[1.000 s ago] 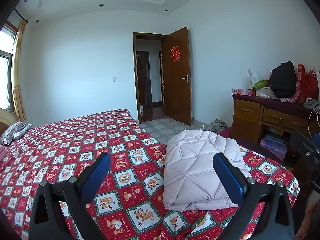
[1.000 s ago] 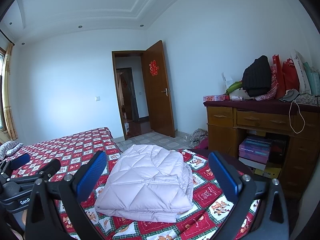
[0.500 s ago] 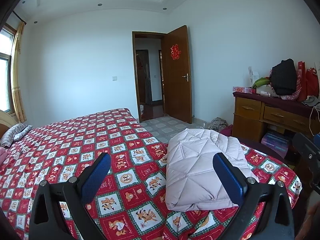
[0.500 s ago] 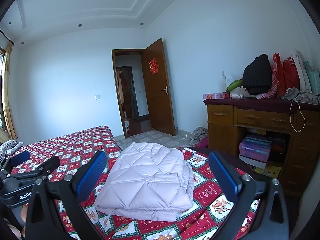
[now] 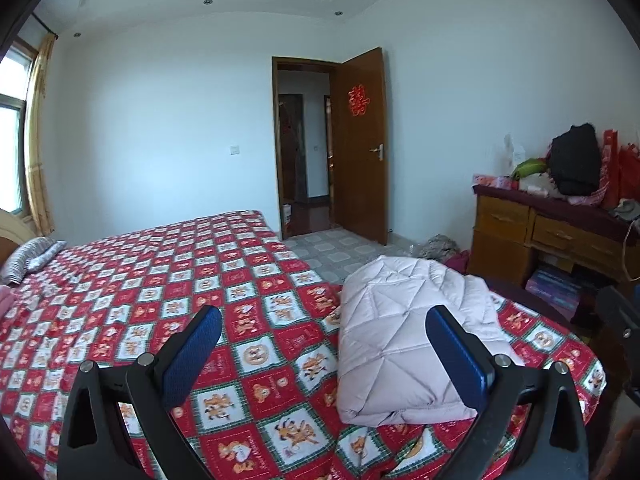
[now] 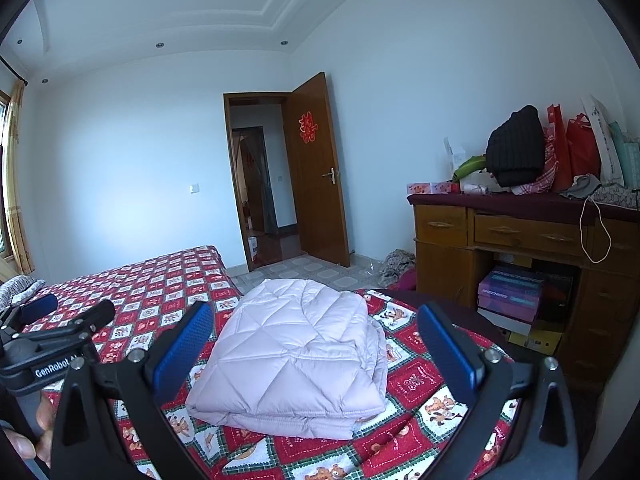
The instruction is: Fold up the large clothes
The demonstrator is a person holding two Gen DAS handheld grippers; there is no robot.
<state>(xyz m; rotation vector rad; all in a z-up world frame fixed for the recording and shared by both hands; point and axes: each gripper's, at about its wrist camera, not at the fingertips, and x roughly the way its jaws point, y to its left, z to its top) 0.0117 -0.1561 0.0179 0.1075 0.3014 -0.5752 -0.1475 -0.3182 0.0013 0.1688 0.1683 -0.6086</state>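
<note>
left gripper (image 5: 320, 344) jaws spread, empty | right gripper (image 6: 314, 330) jaws spread, empty, both clear of the cloth | quilted jacket (image 6: 296, 352) lies folded near bed (image 5: 140, 292) corner | step: fold looks finished | next: likely just withdraw

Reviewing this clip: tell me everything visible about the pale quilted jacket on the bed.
The quilted jacket is pale pinkish-lilac, puffy, stitched in diamond shapes. It lies folded into a compact, layered rectangular bundle, edges stacked at the near side, flat on the red patterned bedspread near the bed's foot corner. Nothing else touches it; both open grippers are clear of it.
</note>
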